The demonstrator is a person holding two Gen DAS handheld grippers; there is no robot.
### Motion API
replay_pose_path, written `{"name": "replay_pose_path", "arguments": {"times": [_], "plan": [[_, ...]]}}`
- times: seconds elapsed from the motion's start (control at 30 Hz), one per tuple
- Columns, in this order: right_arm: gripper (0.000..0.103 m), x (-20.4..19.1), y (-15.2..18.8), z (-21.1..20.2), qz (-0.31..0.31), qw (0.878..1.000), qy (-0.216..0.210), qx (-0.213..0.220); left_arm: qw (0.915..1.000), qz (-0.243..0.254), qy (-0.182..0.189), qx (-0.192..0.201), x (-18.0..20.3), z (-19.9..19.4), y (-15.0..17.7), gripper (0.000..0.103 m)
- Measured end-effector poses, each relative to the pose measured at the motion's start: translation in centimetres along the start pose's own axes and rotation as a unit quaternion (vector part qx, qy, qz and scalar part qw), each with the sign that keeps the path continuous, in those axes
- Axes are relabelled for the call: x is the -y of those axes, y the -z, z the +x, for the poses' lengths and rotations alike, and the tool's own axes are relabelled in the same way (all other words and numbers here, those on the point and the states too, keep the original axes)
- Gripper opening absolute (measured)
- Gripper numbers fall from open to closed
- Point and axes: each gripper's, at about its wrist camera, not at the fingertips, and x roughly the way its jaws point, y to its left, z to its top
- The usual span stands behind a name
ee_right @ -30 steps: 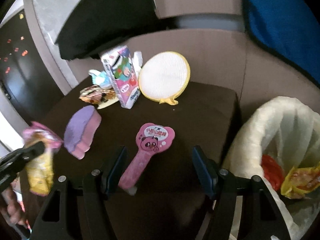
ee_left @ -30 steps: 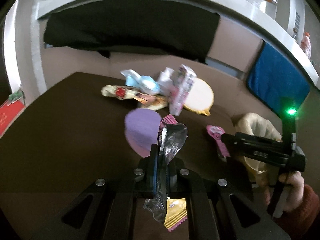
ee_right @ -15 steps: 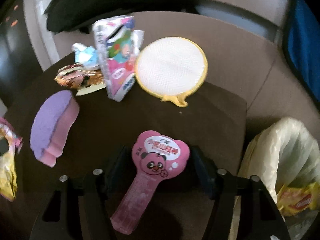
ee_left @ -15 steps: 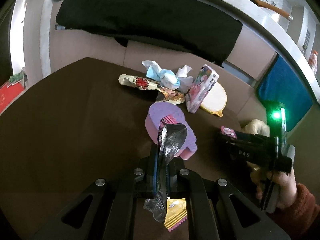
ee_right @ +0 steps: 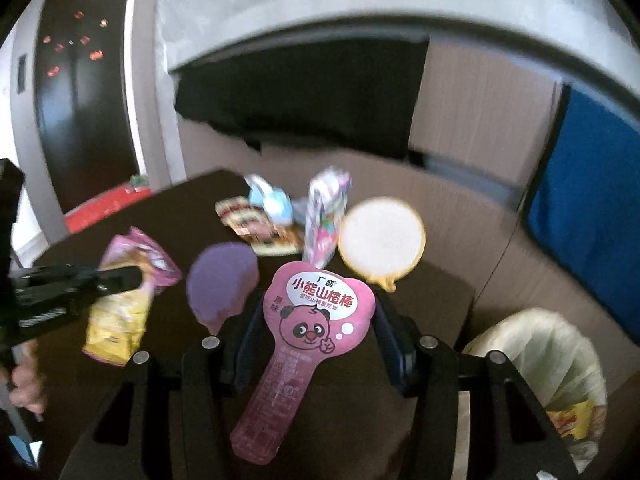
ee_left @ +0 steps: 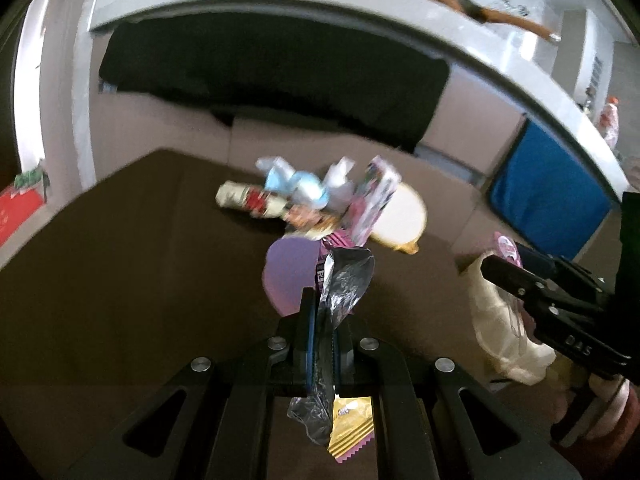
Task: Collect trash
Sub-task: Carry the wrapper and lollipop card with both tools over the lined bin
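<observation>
Left tool grips a crumpled snack wrapper; right tool clamps the pink panda wrapper (lifted above the worktop), beside the bag-lined bin.

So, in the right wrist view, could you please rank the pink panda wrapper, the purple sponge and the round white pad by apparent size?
1. Pink panda wrapper, though it sits nearest the camera, between the right claw's fingers.
2-3. Round white pad and purple sponge look alike; I would not rank them.
</observation>
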Motion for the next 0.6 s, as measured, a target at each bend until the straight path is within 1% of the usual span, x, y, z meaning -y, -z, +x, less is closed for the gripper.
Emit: {"name": "replay_pose_path", "arguments": {"times": [0.03,0.07,0.27,0.47,0.6], "plan": [[0.049,-0.3,-0.6,-0.2,0.000,1.000,0.000,0.006,1.0000,0.004,0.002,0.006,0.5,-0.4,-0.3,0.007],[0.049,-0.3,-0.9,-1.3,-0.002,1.000,0.000,0.017,0.9999,0.009,0.005,0.012,1.0,-0.9,-0.5,0.007],[0.049,0.7,-1.5,-5.7,-0.007,0.998,0.013,0.059,0.9973,0.047,0.022,0.053,5.3,-3.8,-2.4,0.006],[0.049,2.7,-1.4,-10.3,-0.002,0.994,0.042,0.100,0.9914,0.089,0.041,0.087,10.1,-6.2,-3.5,0.007],[0.049,4.0,-1.5,-13.0,0.002,0.991,0.064,0.121,0.9854,0.115,0.053,0.113,13.8,-7.2,-4.4,0.006]]}}
